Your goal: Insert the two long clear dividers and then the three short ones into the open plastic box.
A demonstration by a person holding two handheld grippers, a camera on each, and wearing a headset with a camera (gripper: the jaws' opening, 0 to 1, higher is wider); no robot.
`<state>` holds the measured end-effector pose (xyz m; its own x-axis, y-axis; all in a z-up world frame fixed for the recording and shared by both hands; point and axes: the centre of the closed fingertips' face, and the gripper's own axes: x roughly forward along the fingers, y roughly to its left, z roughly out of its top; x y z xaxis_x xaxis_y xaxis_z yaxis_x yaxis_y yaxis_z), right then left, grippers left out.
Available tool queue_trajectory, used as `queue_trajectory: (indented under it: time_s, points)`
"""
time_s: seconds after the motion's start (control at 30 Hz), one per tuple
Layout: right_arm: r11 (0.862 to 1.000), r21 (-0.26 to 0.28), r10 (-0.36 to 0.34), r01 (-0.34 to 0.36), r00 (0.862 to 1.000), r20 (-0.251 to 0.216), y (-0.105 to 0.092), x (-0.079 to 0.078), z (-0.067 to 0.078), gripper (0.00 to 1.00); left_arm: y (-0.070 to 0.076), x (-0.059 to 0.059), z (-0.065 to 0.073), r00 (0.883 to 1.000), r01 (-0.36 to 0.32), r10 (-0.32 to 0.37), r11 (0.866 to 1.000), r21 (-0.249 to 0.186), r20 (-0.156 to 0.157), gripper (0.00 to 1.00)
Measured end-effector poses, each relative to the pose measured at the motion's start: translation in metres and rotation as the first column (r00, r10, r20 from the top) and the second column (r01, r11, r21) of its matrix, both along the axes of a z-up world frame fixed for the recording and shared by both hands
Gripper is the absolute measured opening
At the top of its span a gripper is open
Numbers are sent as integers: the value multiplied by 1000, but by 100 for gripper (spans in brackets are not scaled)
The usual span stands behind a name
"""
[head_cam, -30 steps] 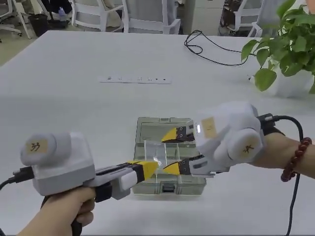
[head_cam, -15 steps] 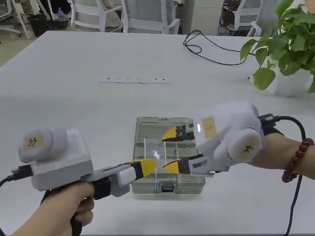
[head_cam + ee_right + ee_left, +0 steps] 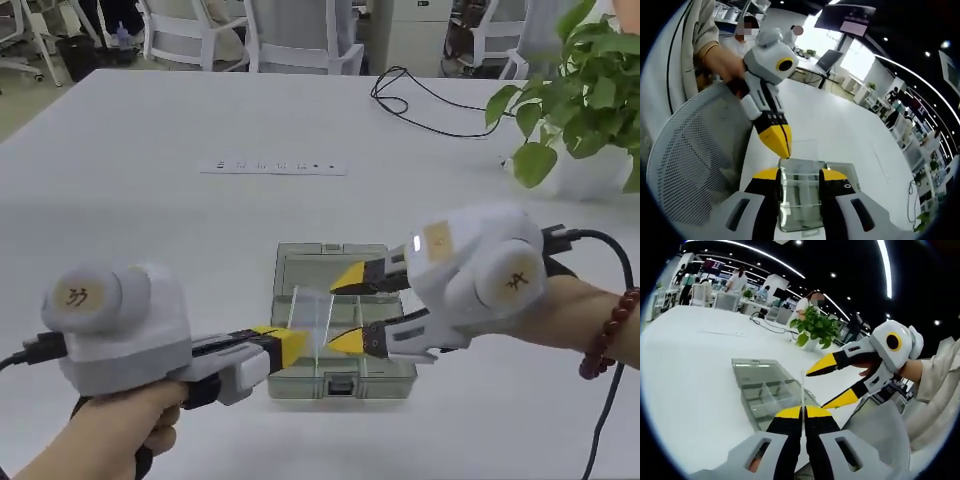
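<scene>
Left gripper [image 3: 290, 345] drawn back slightly, fingers clenched on clear divider [image 3: 310, 315] over box [image 3: 385, 378]; right gripper [image 3: 332, 320] fingers spread. Risk: tilted divider misses slots.

Left tongs [image 3: 300, 341]: pulled back slightly toward the person.
Thin clear plastic divider [image 3: 312, 318]: shifted left with them over the open translucent plastic box [image 3: 385, 380].
Right tongs [image 3: 333, 318]: housing swung slightly rightward.

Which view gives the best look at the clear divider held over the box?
The head view: the clear divider shows its face above the plastic box, pinched by the left tongs. The left gripper view has it edge-on, a thin line. In the right gripper view it is faint against the box.
</scene>
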<state>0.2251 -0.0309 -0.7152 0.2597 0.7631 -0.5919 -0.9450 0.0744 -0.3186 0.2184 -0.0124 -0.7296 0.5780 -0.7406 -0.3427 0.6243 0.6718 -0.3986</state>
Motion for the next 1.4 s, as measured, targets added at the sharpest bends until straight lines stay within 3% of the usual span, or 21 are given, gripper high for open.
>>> queue_trajectory:
  time_s: [0.17,0.4,0.5,0.6,0.77,0.9,0.93,1.1,1.23,1.3,1.4]
  points:
    - [999,44,2,0,999,-44,4,-2,7,32,1,-3,-3,998,44,-47,997,68,47,0]
    - [996,73,60,-52,991,-123,10,-14,11,31,-1,-11,-8,984,130,-148,977,167,98,0]
    - [995,57,95,-88,986,-139,10,-20,8,31,-4,-15,-11,974,171,-197,963,210,109,0]
    - [993,42,115,-110,983,-145,10,-24,6,29,-8,-19,-11,957,216,-256,943,255,136,0]
    - [990,30,143,-140,977,-160,10,-30,2,28,-11,-24,-9,941,252,-302,927,278,155,0]
    - [987,34,163,-160,968,-190,8,-37,2,26,-17,-30,-8,908,309,-379,894,323,181,0]
    - [986,34,169,-166,966,-198,7,-39,2,25,-18,-31,-8,907,312,-381,894,321,180,0]
    - [979,21,204,-204,955,-217,4,-48,0,18,-25,-40,-3,869,363,-448,866,344,211,0]
    - [972,7,231,-236,945,-232,0,-54,-4,15,-29,-43,-3,852,389,-477,853,347,218,0]
    - [967,7,248,-254,938,-242,-1,-58,-5,13,-31,-47,-3,833,409,-505,836,365,225,0]
    - [963,12,265,-271,930,-256,-2,-62,-5,10,-33,-51,-3,818,431,-529,824,368,227,0]
